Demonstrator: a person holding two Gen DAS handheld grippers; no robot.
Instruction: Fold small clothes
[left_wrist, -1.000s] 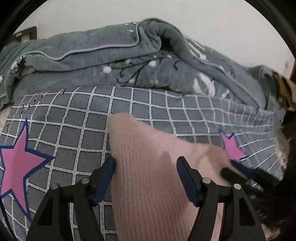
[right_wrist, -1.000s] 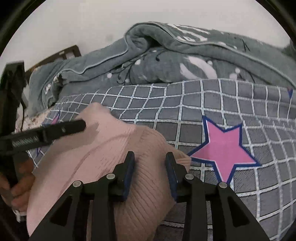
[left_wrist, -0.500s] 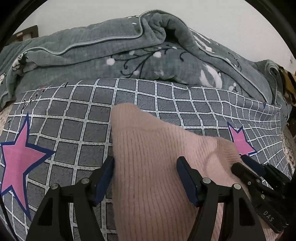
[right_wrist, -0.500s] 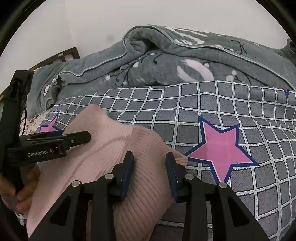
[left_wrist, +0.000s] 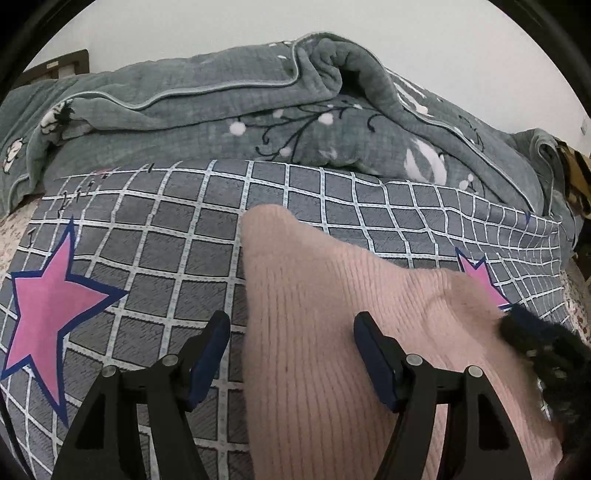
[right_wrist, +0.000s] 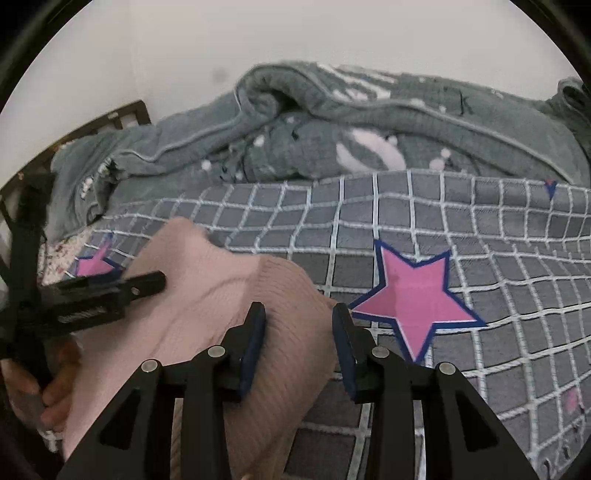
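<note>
While both grippers hover low over the bed, the pink knit garment (left_wrist: 332, 332) lies on the grid-patterned sheet (left_wrist: 166, 229), filling the lower centre and lower right of the left wrist view and the lower left of the right wrist view.

Left gripper (left_wrist: 291, 354): jaws spread wide, straddling the garment's left edge. One pad over bare sheet, the other over the knit. No pinch visible.

Right gripper (right_wrist: 299, 339): jaws parted, narrower than the left. The garment's near corner sits between them; pads do not seem to press it, though contact on the left pad is hard to rule out.

Garment looks doubled over already: a rounded fold ridge runs across its upper edge, and the outline is compact, tapering toward upper centre. Which piece of clothing it is, I cannot tell.

Judgement: folding partly done. At least one more fold or a final squaring-up seems left. Nothing is gripped yet for that.

Grey rumpled quilt (left_wrist: 258, 122) sits behind, well apart from the garment.
</note>
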